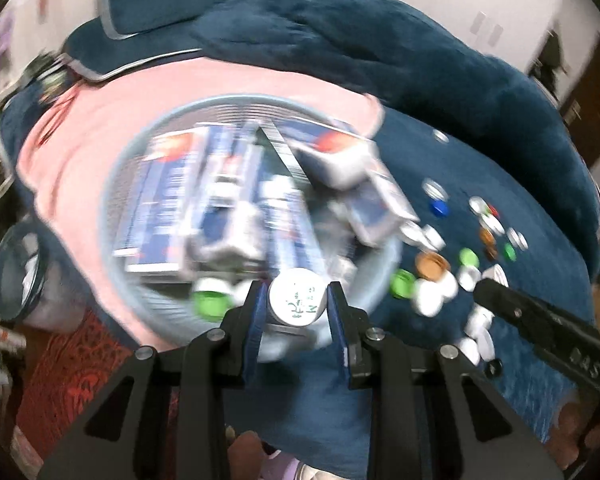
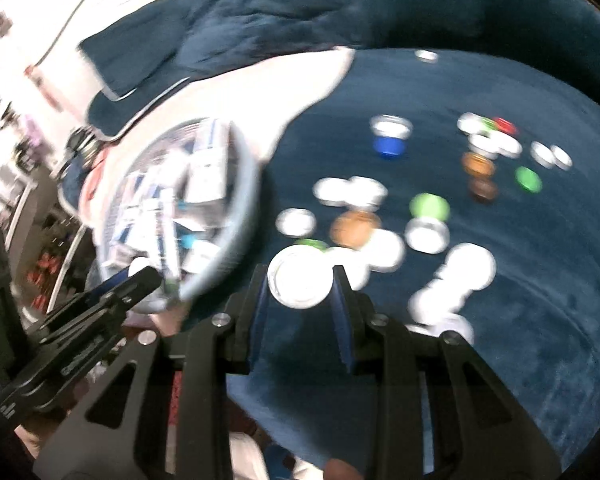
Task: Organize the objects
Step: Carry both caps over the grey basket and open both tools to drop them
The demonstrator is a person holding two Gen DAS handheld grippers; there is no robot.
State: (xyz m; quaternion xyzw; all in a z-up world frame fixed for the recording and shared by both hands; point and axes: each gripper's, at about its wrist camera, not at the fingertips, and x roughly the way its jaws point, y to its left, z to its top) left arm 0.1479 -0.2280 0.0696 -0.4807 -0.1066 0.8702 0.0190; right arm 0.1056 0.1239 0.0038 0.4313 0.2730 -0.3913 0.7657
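Observation:
My left gripper is shut on a white printed bottle cap and holds it over the near rim of a grey-blue round basket filled with blue and white boxes. My right gripper is shut on a white cap just above the blue blanket, beside the basket. Several loose caps, white, green, orange and blue, lie scattered on the blanket. The right gripper's body shows in the left wrist view. Both views are blurred by motion.
A pink cloth lies under the basket. A dark blue pillow rises behind. A clear jar stands at the left over a red patterned rug. The left gripper's body shows in the right wrist view.

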